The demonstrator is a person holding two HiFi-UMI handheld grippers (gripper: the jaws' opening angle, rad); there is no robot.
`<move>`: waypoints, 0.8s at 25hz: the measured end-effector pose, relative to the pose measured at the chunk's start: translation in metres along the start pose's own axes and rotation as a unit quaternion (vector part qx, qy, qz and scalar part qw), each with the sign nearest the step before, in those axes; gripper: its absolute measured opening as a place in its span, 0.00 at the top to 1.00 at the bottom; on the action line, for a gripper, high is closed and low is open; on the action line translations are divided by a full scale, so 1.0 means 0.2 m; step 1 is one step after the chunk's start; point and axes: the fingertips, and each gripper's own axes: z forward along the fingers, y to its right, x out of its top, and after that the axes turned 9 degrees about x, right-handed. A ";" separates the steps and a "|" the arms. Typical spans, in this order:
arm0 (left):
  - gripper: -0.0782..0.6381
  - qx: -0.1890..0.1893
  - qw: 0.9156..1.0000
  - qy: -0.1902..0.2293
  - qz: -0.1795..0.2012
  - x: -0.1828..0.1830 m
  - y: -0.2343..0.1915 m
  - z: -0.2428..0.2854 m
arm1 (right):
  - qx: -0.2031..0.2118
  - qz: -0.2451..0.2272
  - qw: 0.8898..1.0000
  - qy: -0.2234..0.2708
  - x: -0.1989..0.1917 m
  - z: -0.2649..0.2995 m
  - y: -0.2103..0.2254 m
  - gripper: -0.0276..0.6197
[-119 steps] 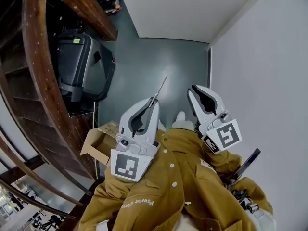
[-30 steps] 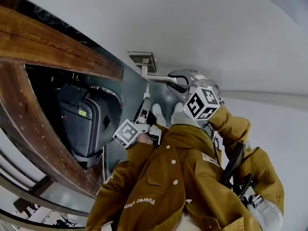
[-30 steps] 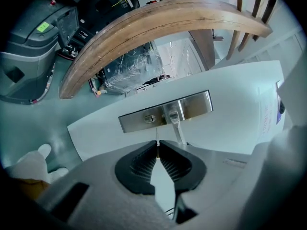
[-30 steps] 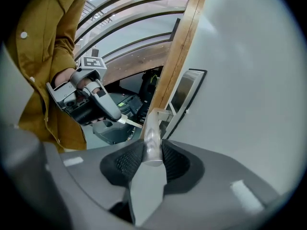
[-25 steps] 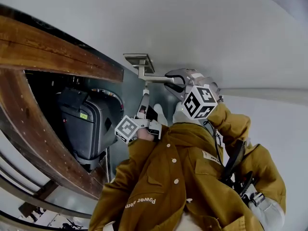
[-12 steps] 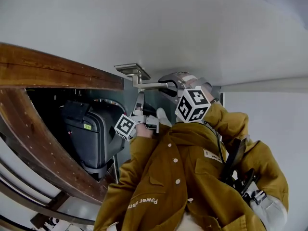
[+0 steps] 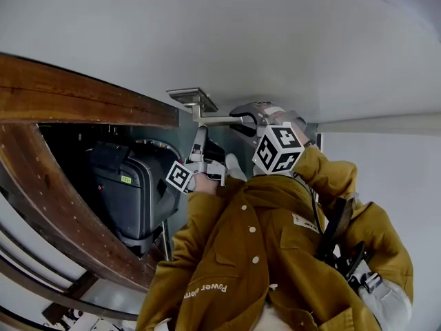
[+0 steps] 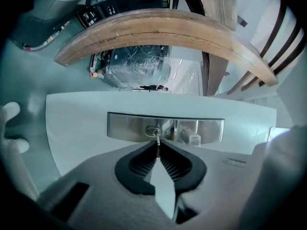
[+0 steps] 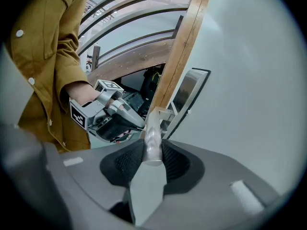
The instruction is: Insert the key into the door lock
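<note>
The person stands close against the pale door, with both arms raised to its lock.

The left hand-held gripper points level at the door. Its 2 jaws are pressed together on the key, pinching it by the flat end. The thin blade sticks out ahead of the pads. The tip of the key sits right at the keyhole, which is in the brushed metal lock plate. From here I can't tell whether the blade has gone in or only touches the slot.

The right hand-held gripper angles downward. Its jaws are clamped around the door handle, a silver lever, with 1 pad on each side of the bar near its free end. The lever runs back to the same plate, just beside the keyhole. In the head view the 2 grippers are close together, the left one below the lever and the right one on it.

A curved wooden handrail sweeps past on the person's left. Under it stands a black suitcase on the grey floor. The person wears a mustard-coloured jacket, which fills the lower part of the head view.
</note>
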 end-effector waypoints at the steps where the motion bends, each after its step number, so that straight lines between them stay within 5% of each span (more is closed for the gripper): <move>1: 0.85 -0.004 1.000 0.001 0.011 0.01 0.00 0.02 | 0.000 0.000 1.000 -0.001 0.00 0.00 0.00 0.77; 12: 0.85 -0.039 0.999 -0.004 -0.001 0.04 0.03 0.16 | 0.007 0.003 1.000 0.001 0.00 0.00 0.00 0.77; 15: 0.64 -0.055 0.998 -0.016 0.025 0.02 0.09 0.17 | 0.005 0.011 1.000 0.009 0.00 0.01 0.00 0.76; 20: 0.59 -0.042 0.998 -0.038 0.040 -0.05 0.10 0.12 | 0.005 0.024 1.000 0.018 0.00 0.00 0.01 0.64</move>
